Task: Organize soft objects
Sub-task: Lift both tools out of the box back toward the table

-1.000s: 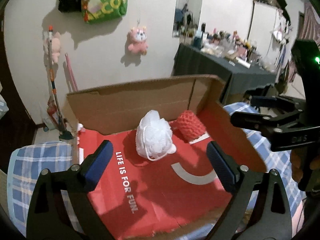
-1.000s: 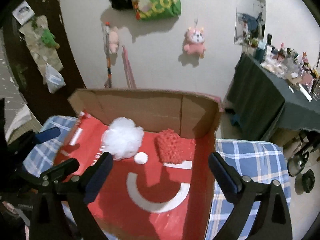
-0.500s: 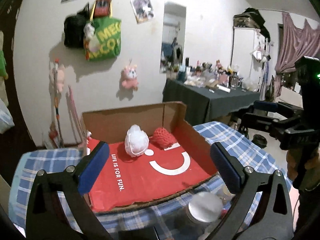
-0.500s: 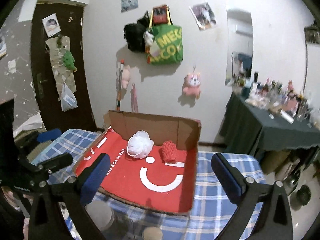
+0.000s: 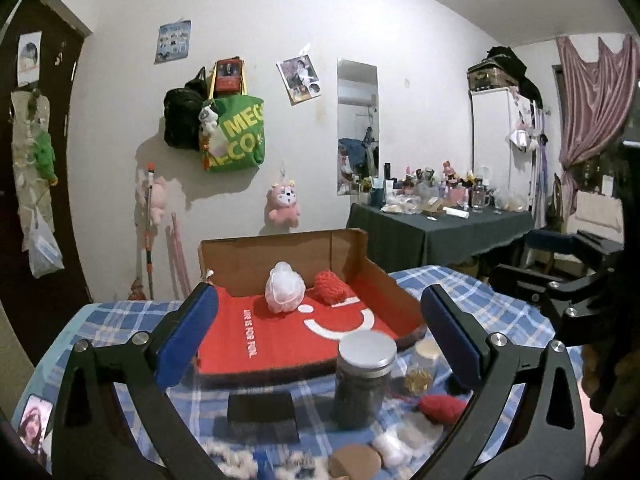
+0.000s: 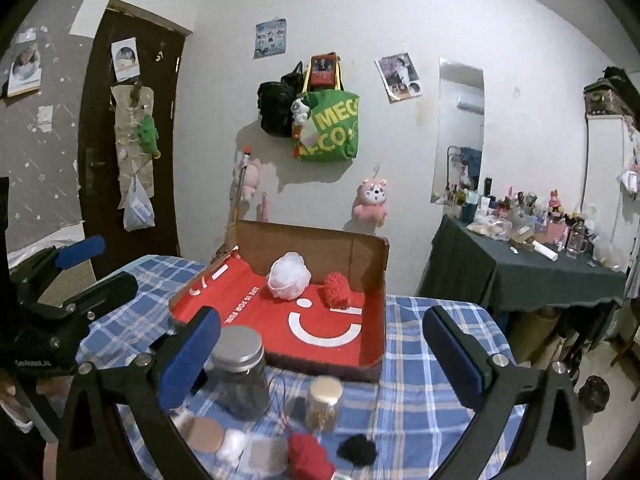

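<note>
Several small soft things at the bottom edge, among them a red yarn ball [image 6: 310,456] and a black tuft [image 6: 357,449], are blurred and partly cut off (a dark jar [image 5: 364,380] blocks others). Both hand-held grippers, left [image 5: 320,338] and right [image 6: 320,354], hover nearly level with jaws spread wide, grasping nothing. A white mesh pouf [image 5: 285,288] and red knitted piece [image 5: 331,287] sit inside the cardboard box [image 5: 280,258] on the checked counter [image 6: 420,364].

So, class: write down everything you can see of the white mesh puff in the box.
The white mesh puff is a rounded ball of gathered white netting, soft-looking and ruffled. It sits on the red printed floor of the open cardboard box, near the back wall, just left of the red knitted bundle; whether the two touch is unclear. Neither gripper is near it.
</note>
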`<state>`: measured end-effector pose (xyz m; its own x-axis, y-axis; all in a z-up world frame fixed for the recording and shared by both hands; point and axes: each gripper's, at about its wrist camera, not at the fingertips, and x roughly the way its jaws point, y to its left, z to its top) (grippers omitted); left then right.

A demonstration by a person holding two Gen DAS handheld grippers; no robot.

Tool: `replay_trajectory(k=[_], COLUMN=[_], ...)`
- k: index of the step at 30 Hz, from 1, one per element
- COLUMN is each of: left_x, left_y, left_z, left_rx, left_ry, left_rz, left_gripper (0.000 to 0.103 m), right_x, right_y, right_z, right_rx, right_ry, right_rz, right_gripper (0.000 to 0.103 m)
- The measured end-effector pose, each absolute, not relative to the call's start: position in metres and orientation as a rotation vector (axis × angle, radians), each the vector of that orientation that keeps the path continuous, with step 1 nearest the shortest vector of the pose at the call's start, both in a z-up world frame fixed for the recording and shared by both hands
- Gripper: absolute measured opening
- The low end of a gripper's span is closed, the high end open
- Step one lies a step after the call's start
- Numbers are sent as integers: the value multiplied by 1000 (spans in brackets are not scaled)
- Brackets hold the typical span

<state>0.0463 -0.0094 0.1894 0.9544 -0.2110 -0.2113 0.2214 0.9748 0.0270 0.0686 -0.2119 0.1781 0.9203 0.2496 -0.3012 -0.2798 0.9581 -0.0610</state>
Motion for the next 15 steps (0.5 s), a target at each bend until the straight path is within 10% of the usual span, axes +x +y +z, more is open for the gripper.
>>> replay_trajectory(k=[15], left_x=[-9], left_y=[-1], left_z=[122], left_rx=[17], left_ry=[264], left_rz=[-143], left_gripper=[103], right_x=[-5], right_y=[-204], right_z=[108], right_rx=[-93], right_ry=[216], right_rz=[192], right_gripper=[103])
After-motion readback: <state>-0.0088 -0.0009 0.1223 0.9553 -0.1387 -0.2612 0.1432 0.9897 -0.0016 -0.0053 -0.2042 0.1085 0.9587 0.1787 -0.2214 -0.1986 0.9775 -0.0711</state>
